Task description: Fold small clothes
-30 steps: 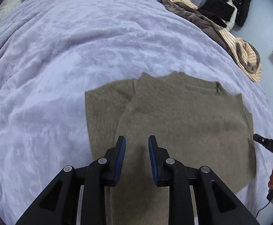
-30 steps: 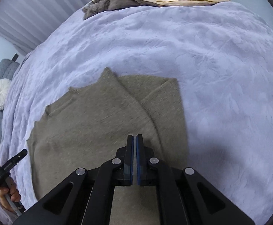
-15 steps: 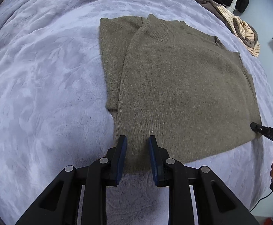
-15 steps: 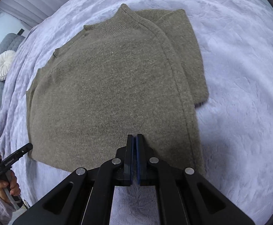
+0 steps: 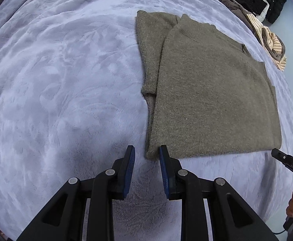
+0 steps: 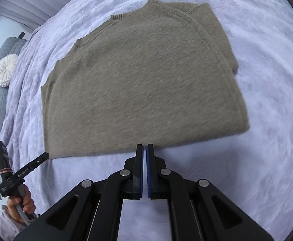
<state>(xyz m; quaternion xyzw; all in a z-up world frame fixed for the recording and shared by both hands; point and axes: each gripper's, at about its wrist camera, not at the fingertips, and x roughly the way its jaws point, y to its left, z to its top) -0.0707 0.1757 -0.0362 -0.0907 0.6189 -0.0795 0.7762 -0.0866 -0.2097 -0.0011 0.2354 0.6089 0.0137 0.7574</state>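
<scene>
Olive sweater [image 5: 212, 92] lies just beyond both tongs; left tongs [image 5: 145, 156] parted, empty; right tongs [image 6: 145, 150] clenched, empty.

Olive-brown knitted sweater [image 5: 212, 92], fuzzy, with ribbed collar. Spread flat on lavender bedspread [image 5: 62, 84], sleeves folded in over the body, forming a rough rectangle. Collar at the far end, hem at the near end. Ahead of left gripper [image 5: 145, 156] and off to its right, near hem corner just beyond the fingertips, seemingly not between them. Straight ahead of right gripper [image 6: 145, 150], hem edge just past the closed tips, body stretching away and leftward. One folded sleeve edge along the left side in the left view.
</scene>
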